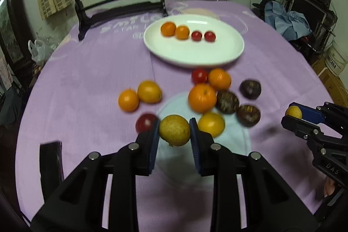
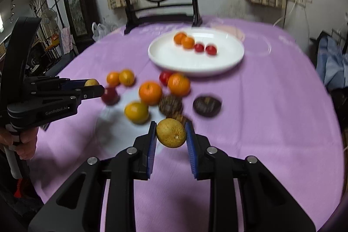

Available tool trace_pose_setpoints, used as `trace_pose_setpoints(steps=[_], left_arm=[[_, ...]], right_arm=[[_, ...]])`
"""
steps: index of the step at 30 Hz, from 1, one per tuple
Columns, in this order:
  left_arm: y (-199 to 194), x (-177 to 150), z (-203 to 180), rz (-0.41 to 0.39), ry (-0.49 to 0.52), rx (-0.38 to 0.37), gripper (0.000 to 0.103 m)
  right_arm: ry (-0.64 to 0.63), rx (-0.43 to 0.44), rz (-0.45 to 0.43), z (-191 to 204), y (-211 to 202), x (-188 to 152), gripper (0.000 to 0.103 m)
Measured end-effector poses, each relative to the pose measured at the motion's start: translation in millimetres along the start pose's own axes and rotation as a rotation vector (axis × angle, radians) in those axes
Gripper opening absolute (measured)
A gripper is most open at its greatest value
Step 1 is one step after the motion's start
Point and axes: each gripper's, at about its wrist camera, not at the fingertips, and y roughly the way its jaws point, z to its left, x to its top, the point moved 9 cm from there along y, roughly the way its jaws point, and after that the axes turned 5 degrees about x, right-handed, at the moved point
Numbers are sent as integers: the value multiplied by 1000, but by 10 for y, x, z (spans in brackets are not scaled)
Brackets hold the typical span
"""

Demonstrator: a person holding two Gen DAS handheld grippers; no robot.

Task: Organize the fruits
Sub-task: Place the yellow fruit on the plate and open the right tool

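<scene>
Only right wrist shows the hand (image 2: 26, 141), blurred.

"GenRobot.AI" on left claw (image 2: 95, 85), "DAS" on right claw (image 1: 293, 112)

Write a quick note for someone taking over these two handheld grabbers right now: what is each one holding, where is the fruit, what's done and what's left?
Left tool: shut on a yellow-brown pear.
Right tool: shut on a second pear.
Both pears are clear of the purple cloth.
Done: white plate holds two small oranges and two red fruits in a row.
Left: both pears to be placed, plus the loose oranges, red fruits and dark purple fruits on the cloth in front of the plate.
</scene>
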Motion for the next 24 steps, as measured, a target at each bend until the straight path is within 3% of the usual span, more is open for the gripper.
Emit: trace_pose_setpoints(steps=[4, 8, 23, 24], left_arm=[[35, 470, -53, -55, 2, 19, 28], [335, 861, -56, -59, -24, 67, 28], [1397, 1242, -50, 50, -60, 99, 29], [1438, 1256, -51, 52, -69, 93, 38]], right_arm=[[-17, -30, -72, -146, 8, 427, 27], [-3, -66, -73, -359, 269, 717, 27], [52, -101, 58, -883, 1380, 969, 27], [57, -103, 62, -900, 1416, 974, 30]])
